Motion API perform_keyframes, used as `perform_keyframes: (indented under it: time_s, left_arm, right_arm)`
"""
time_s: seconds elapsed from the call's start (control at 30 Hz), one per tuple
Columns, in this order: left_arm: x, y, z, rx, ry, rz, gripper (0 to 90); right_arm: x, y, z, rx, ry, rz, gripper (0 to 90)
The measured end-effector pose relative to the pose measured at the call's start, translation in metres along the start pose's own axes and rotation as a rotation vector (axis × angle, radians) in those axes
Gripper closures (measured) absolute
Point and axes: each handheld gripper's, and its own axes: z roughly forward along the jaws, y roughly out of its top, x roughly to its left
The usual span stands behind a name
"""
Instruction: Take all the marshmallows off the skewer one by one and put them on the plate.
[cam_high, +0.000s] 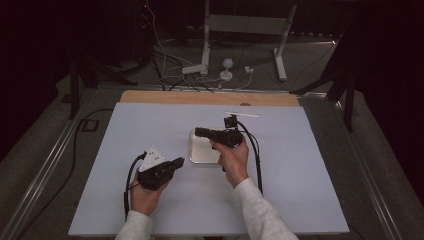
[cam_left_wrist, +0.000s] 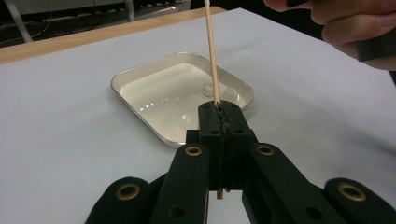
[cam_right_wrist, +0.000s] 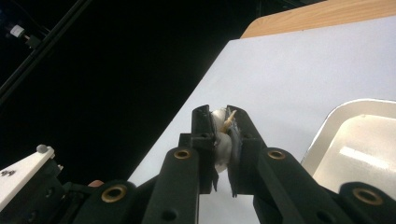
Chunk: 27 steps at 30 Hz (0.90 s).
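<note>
Nearest us, we held the left gripper (cam_high: 176, 163) clamped on a thin wooden skewer (cam_left_wrist: 211, 51), which rose toward twelve o'clock. Beyond it, the right gripper (cam_right_wrist: 220, 122) pinched a white marshmallow (cam_right_wrist: 223, 148) above the metal tray (cam_high: 194, 158) at the centre of the white tabletop (cam_high: 300, 170). Farther off lay cables (cam_high: 170, 62) on grey floor.

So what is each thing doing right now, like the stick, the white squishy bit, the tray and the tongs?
Wooden stick: clamped upright in the left tongs.
Left tongs: shut on the stick.
White piece: squeezed in the right tongs, a small wooden tip poking out.
Right tongs: shut on the white piece.
Tray: flat on the table, two white pieces inside.
</note>
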Motion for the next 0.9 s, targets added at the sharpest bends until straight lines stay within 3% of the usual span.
perform_keyframes:
  time_s: [0.17,0.2,0.23,0.27,0.3,0.33,0.4,0.47,0.67,0.73,0.9]
  left_arm:
    - [0.001,0.000,-0.002,0.009,0.010,0.007,90.0]
    - [0.001,0.000,-0.002,0.026,0.015,0.013,90.0]
    - [0.000,-0.002,-0.002,0.068,0.047,0.037,90.0]
    - [0.005,-0.010,-0.004,0.084,0.057,0.018,90.0]
    - [0.012,-0.014,-0.009,0.054,0.039,-0.046,90.0]
    - [0.018,-0.014,-0.013,0.034,0.045,-0.072,90.0]
    - [0.022,-0.010,-0.018,0.000,0.053,-0.093,90.0]
    - [0.021,-0.009,-0.018,-0.003,0.065,-0.097,90.0]
    - [0.021,-0.009,-0.016,0.003,0.068,-0.108,90.0]
    - [0.022,-0.010,-0.015,0.001,0.070,-0.120,90.0]
    - [0.023,-0.009,-0.015,-0.012,0.061,-0.136,90.0]
  right_arm:
    - [-0.001,0.004,-0.001,-0.016,-0.012,0.011,83.1]
    - [-0.003,0.005,-0.002,-0.024,-0.028,0.008,83.3]
    - [-0.003,0.006,-0.006,-0.060,-0.061,-0.004,83.9]
    - [-0.005,0.011,-0.014,-0.110,-0.106,-0.006,84.1]
    - [-0.017,0.022,-0.030,-0.155,-0.080,0.061,84.0]
    - [-0.022,0.031,-0.041,-0.141,-0.075,0.063,83.9]
    - [-0.024,0.040,-0.058,-0.150,-0.132,0.021,83.7]
    - [-0.024,0.044,-0.068,-0.145,-0.151,-0.008,83.4]
    - [-0.028,0.038,-0.066,-0.089,-0.192,-0.057,82.7]
    - [-0.032,0.036,-0.063,-0.075,-0.188,-0.047,82.4]
    - [-0.037,0.030,-0.056,-0.032,-0.235,-0.075,81.6]
